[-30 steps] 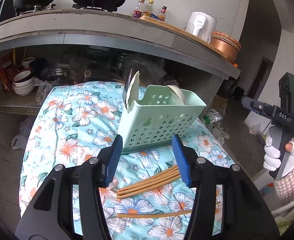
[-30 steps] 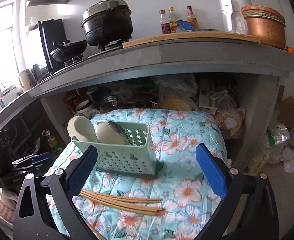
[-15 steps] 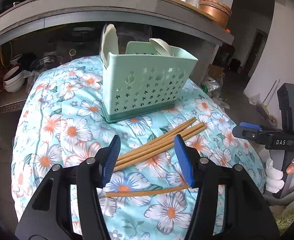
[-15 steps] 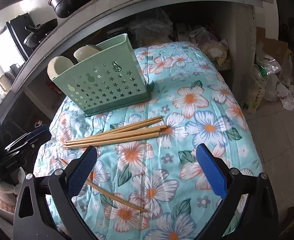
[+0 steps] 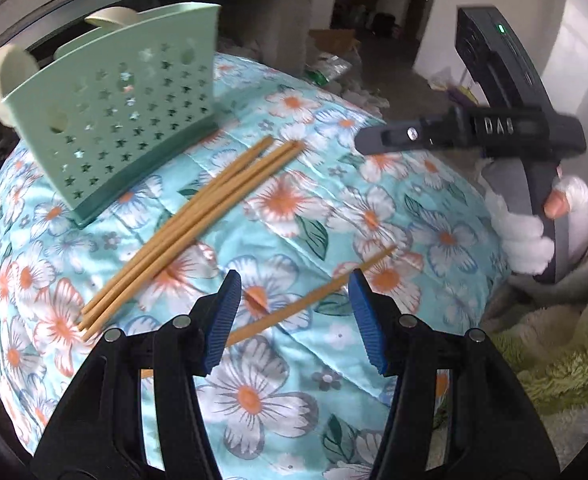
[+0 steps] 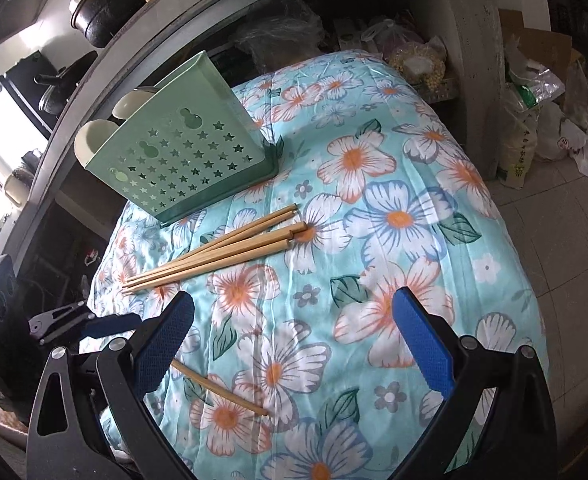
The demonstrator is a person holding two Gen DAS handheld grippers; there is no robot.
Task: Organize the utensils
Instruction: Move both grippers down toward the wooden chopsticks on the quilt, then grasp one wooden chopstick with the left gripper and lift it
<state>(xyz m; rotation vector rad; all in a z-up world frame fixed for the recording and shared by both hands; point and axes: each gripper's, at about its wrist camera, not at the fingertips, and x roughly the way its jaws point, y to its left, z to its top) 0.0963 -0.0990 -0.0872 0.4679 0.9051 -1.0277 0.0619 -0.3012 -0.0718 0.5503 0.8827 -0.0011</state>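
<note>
The step in hand is judged to be the approach to a pick: the left gripper is held with its jaws apart over the lone chopstick, which lies on the floral cloth and crosses the gap between the blue pads without being pressed by either. The right gripper is spread wide over bare cloth and nothing is held in it. The bundle of chopsticks lies loose near the green utensil holder, just in front of it and not touching it, while the lone one is set apart nearer the front edge.

For the next move, the left jaws would need to be lowered onto the stick and closed across it; the stick is thin and lies flat on soft fabric, so cloth could be pinched with it.

The holder's inside is hidden; only two pale rounded utensil ends are seen above its rim. One end of the lone chopstick is covered by the left finger in each view.
</note>
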